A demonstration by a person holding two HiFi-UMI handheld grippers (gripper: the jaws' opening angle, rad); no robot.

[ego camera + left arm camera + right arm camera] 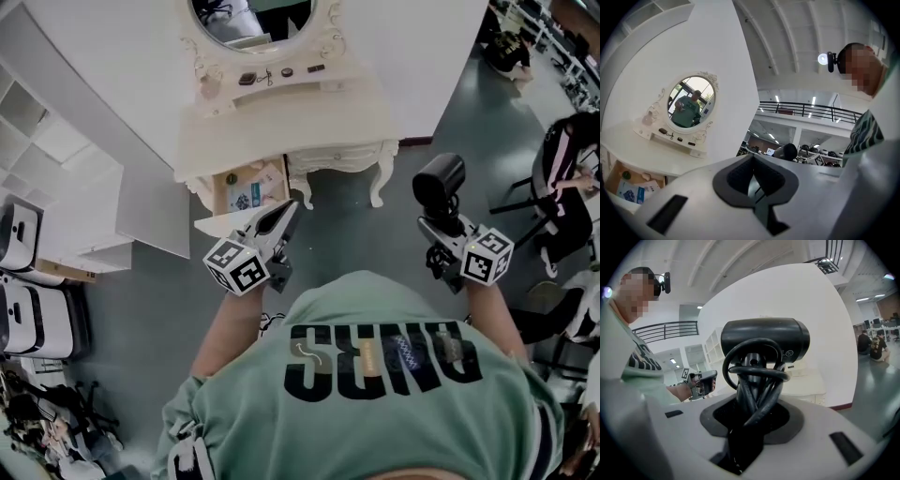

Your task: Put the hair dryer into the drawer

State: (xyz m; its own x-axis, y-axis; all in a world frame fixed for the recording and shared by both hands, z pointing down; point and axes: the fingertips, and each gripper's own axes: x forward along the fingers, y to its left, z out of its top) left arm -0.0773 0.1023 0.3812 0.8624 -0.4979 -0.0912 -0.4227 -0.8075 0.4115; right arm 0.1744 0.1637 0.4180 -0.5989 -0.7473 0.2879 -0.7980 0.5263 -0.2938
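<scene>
A black hair dryer [439, 180] with its cord wound round the handle stands up out of my right gripper [441, 230], which is shut on the handle. In the right gripper view the hair dryer [764, 341] fills the middle above my right gripper [750, 413]. My left gripper [284, 214] has nothing in it and its jaws are shut; it points toward the open drawer [223, 221] at the left of the white dressing table [281, 127]. In the left gripper view the left gripper [752, 166] is low in the middle and the drawer [611, 171] sits at the lower left.
The drawer holds a blue packet [242, 198] and other small things. An oval mirror [253, 23] stands on the table with small items on its shelf. White shelving [56, 178] and cases [28, 281] are at the left. A seated person [562, 169] is at the right.
</scene>
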